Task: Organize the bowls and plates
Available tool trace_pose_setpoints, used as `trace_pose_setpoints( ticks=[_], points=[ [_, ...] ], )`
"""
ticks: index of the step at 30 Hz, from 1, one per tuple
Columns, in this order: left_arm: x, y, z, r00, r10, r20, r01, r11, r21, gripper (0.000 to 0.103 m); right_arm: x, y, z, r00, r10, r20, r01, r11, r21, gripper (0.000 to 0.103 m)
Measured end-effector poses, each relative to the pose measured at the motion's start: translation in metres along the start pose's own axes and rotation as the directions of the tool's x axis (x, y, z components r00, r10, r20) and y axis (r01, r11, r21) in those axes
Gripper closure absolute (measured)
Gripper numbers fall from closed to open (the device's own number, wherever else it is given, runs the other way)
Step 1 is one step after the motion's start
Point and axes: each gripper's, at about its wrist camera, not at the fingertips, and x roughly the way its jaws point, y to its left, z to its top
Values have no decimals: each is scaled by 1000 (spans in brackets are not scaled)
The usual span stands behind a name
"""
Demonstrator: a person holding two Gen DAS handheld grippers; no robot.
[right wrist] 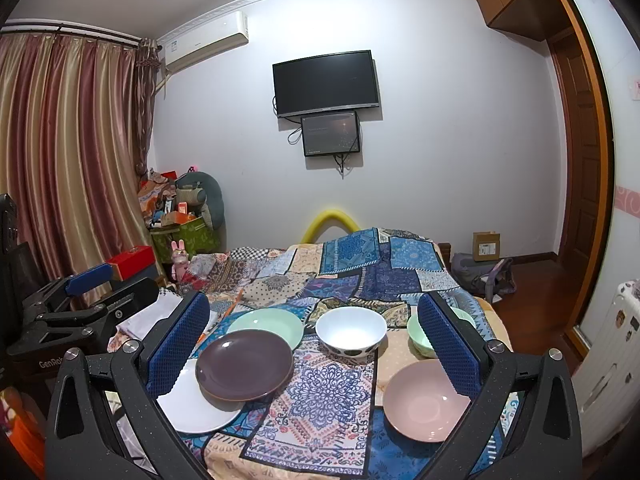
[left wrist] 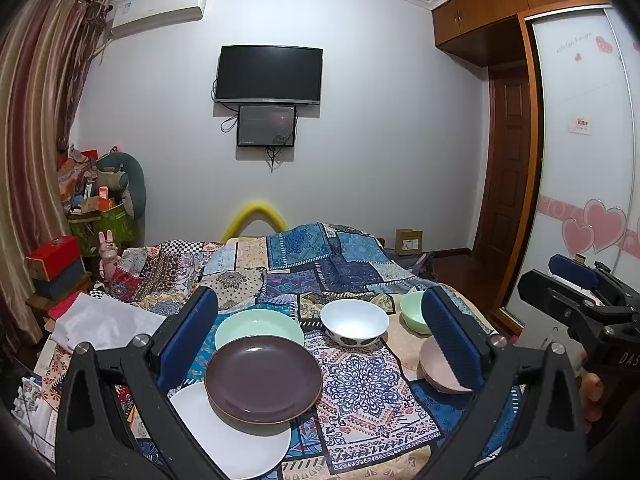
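The dishes are lying spread over the patchwork bedspread [right wrist: 336, 392] on the bed, and neither gripper is touching any of them. The left gripper [left wrist: 320, 340] is hovering above the near edge with its jaws standing wide apart and holding nothing; the right gripper [right wrist: 316, 344] is doing the same just beside it, also wide and empty.

On the left, three plates are overlapping loosely: the brown plate [right wrist: 245, 365] is resting partly on the white plate [right wrist: 192, 404], with the pale green plate [right wrist: 266, 322] just behind. That overlap probably means a stack is forming here, though the edges are not lined up.

The bowls are sitting apart from each other: the white bowl [right wrist: 351, 330] with dark spots in the middle, the green bowl [right wrist: 420, 332] to its right, and the pink bowl [right wrist: 422, 400] nearest on the right. Judging by this layout, both grippers are waiting spread, ready to take a rim, plates to one side and bowls to the other.
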Motion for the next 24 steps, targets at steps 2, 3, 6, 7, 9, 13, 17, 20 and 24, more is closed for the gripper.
trace_pose_setpoints(
  ticks=[2,3,6,7,9,13,17,20,24],
  points=[
    [0,0,0,1000,0,-1,0,1000,-2,0,0,0,0,1000,1,0,-1,1000,1,0],
    [0,0,0,1000,-1,0,1,1000,-4,0,-1,0,0,1000,1,0,-1,1000,1,0],
    [0,0,1,1000,1,0,-1,1000,-7,0,-1,0,1,1000,1,0,-1,1000,0,0],
    [0,0,1,1000,1,0,-1,1000,-7,0,0,0,1,1000,2,-1,-2,1000,0,0],
    [0,1,2,1000,2,1,-2,1000,-7,0,0,0,0,1000,3,-1,-3,1000,0,0],
    [0,1,2,1000,1,1,-1,1000,-8,0,-1,1,0,1000,4,0,-4,1000,1,0],
    [0,1,2,1000,1,0,-1,1000,-7,0,-1,3,0,1000,4,0,-4,1000,-2,0],
    [0,1,1,1000,0,0,0,1000,-7,0,-1,3,-1,1000,5,0,-5,1000,-1,0],
    [-1,1,3,1000,-1,1,1,1000,-7,0,-1,3,-1,1000,5,0,-5,1000,-1,0]
  ],
)
